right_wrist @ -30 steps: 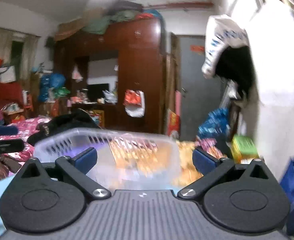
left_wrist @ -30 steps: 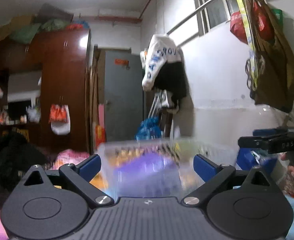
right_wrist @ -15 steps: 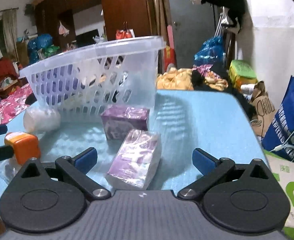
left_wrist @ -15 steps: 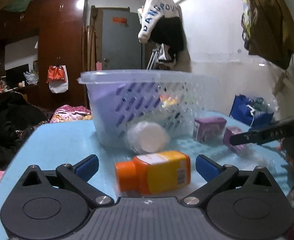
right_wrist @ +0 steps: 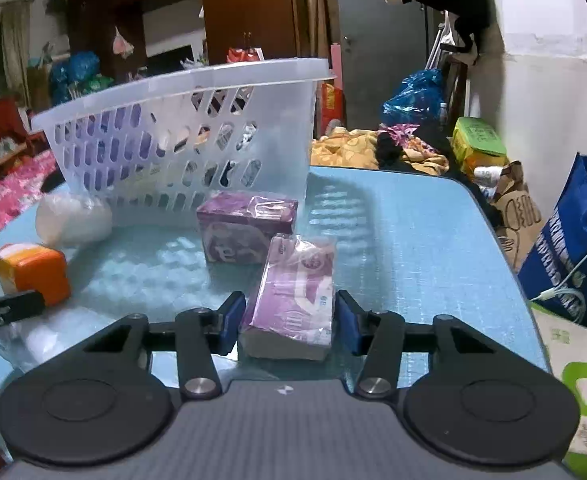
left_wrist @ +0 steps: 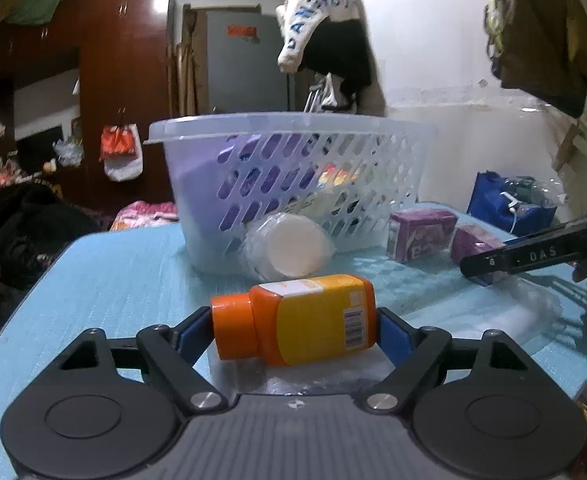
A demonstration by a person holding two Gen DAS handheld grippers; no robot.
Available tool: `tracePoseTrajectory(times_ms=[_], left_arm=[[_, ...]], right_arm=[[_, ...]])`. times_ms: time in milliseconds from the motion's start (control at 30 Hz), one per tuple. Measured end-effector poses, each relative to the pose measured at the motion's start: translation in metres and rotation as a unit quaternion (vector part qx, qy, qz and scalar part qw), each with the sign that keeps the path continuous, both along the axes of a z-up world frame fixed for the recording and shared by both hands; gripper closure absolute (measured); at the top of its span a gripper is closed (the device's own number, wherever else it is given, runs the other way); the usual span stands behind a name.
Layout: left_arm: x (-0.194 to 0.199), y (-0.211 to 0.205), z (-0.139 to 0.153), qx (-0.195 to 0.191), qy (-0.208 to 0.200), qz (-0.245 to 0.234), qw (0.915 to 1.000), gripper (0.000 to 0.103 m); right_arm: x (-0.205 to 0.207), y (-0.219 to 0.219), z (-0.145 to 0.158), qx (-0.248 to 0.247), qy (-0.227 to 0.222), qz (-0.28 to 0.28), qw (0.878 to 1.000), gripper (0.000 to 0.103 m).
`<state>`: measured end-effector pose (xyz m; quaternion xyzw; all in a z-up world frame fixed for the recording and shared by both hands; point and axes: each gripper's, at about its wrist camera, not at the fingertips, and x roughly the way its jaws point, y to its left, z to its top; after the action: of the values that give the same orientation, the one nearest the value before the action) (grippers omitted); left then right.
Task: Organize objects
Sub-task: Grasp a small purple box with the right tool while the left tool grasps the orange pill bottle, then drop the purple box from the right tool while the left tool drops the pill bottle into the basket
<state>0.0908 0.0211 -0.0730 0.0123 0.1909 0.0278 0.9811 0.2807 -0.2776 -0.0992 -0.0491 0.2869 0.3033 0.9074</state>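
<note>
An orange-capped yellow bottle [left_wrist: 297, 318] lies on its side on the blue table, and my left gripper [left_wrist: 289, 330] is shut on it, one pad at the cap, one at the base. My right gripper [right_wrist: 289, 322] is shut on a purple tissue pack [right_wrist: 293, 300] lying on the table. A second purple pack [right_wrist: 245, 226] stands just behind it. A clear perforated basket [left_wrist: 293, 176] sits behind both, with purple items inside. A white wrapped roll [left_wrist: 289, 244] lies against its front wall. The bottle's cap [right_wrist: 33, 274] shows at the right wrist view's left.
The blue table [right_wrist: 413, 240] ends at the right, where a blue bag [right_wrist: 573, 240] and a green-and-white bag [right_wrist: 581, 384] stand below its edge. Crumpled clear plastic [left_wrist: 525, 316] lies on the table by the right gripper's arm [left_wrist: 533, 254]. Clothes hang on the wall.
Both grippers have dropped toward the table, moved forward and closed: the left onto the bottle, the right onto the tissue pack. Half a second ago both were open.
</note>
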Motion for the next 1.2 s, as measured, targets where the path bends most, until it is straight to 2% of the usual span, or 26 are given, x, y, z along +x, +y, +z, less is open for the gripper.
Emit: tracePoseTrajectory(times_ms=[167,300,433,533,800,900,1067,1133,1200], left_arm=[[-0.01,0.001,-0.001,-0.014,-0.038,-0.023,0.9989,0.017],[-0.021,-0.005,0.002,-0.004,-0.071,-0.041,0.9967,0.017],[-0.028,-0.006,0.008,-0.011,-0.093,-0.05,0.9943,0.017],[-0.031,-0.003,0.013,-0.018,-0.102,-0.049,0.9934,0.017],[-0.034,0.002,0.025,-0.027,-0.119,-0.054,0.991,0.017],[-0.029,0.005,0.044,-0.041,-0.129,-0.059,0.989,0.017],[0.014,0.007,0.104,-0.053,-0.138,-0.07,0.9866,0.017],[0.05,0.009,0.129,-0.055,-0.124,-0.057,0.9891,0.017],[0.091,0.012,0.144,-0.051,-0.091,-0.035,0.9939,0.017]], right_arm=[[-0.013,-0.011,0.004,0.041,-0.042,-0.003,0.998,0.051],[-0.021,-0.014,0.006,0.064,-0.071,0.002,0.995,0.052],[-0.026,-0.018,0.009,0.084,-0.093,0.011,0.992,0.052],[-0.034,-0.021,0.01,0.099,-0.119,0.032,0.987,0.052],[-0.047,-0.024,0.017,0.108,-0.144,0.04,0.983,0.052],[-0.059,-0.021,0.039,0.114,-0.168,0.044,0.978,0.052],[-0.046,0.013,0.095,0.085,-0.195,0.061,0.975,0.052],[-0.023,0.034,0.114,0.058,-0.198,0.063,0.976,0.052],[0.006,0.05,0.126,0.04,-0.185,0.053,0.981,0.052]])
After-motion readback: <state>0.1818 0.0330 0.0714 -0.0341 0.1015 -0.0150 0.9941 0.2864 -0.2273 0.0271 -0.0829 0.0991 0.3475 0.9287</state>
